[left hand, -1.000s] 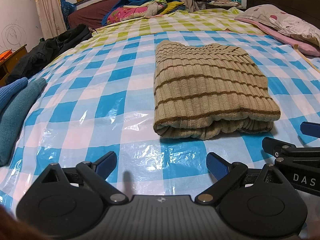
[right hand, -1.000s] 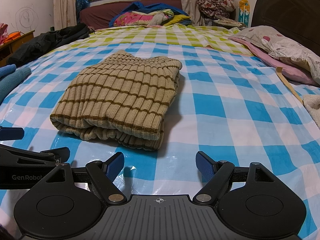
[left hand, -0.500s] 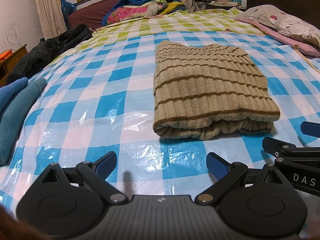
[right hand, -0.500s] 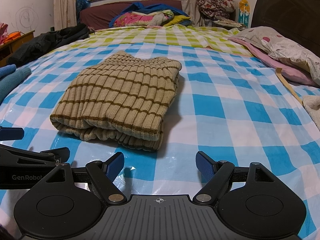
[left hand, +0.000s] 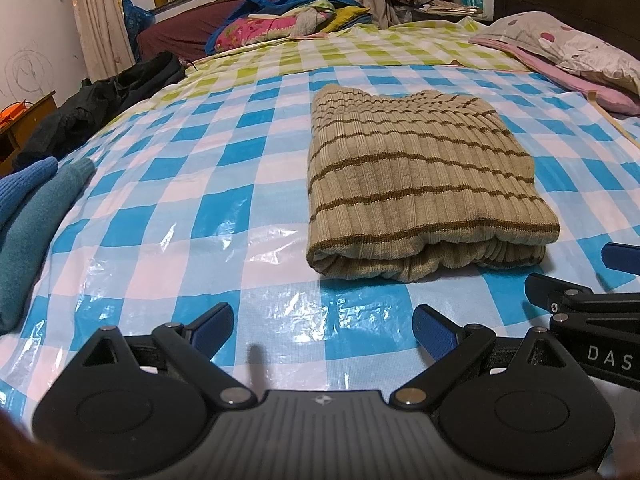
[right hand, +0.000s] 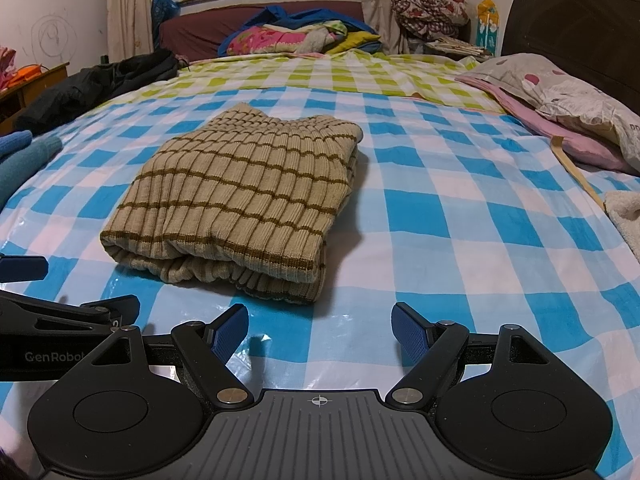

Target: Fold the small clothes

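A folded beige ribbed sweater with brown stripes [left hand: 420,184] lies on the blue-and-white checked sheet [left hand: 224,208]; it also shows in the right wrist view [right hand: 244,200]. My left gripper [left hand: 323,320] is open and empty, just short of the sweater's near edge and a bit to its left. My right gripper [right hand: 319,330] is open and empty, near the sweater's front right corner. Each gripper shows in the other's view: the right one at the right edge [left hand: 600,276], the left one at the left edge [right hand: 56,284].
Blue and teal knitwear [left hand: 32,216] lies at the left edge of the bed. A black garment [left hand: 104,104] lies farther back on the left. Pillows [right hand: 560,120] and a white fleecy item [right hand: 628,220] lie on the right. A pile of bedding [right hand: 296,36] is at the back.
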The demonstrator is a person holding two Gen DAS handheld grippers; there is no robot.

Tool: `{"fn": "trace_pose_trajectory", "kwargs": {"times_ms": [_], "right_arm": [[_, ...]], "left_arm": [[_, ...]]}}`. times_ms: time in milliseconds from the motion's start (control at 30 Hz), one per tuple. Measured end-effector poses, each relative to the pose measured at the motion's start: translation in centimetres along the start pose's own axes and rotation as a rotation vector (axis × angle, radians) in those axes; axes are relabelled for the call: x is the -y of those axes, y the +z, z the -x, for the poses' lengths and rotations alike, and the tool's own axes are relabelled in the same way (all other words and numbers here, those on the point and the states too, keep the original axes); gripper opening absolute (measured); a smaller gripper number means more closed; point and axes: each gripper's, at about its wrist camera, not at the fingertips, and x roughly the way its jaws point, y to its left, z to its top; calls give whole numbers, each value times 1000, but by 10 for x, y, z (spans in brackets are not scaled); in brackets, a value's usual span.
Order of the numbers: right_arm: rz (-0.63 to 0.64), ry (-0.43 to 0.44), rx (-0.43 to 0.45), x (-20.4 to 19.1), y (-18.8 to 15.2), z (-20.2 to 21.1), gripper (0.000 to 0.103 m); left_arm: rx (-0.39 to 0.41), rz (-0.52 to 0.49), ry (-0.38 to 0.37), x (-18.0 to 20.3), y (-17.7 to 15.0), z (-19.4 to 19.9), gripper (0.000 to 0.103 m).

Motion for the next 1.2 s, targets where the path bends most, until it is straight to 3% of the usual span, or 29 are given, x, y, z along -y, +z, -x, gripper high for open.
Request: {"fn": "trace_pose_trajectory", "kwargs": {"times_ms": [1200], "right_arm": [[-7, -4, 17, 1, 1, 4, 82]], "left_arm": [[1, -4, 21, 6, 3, 0, 101]]}}
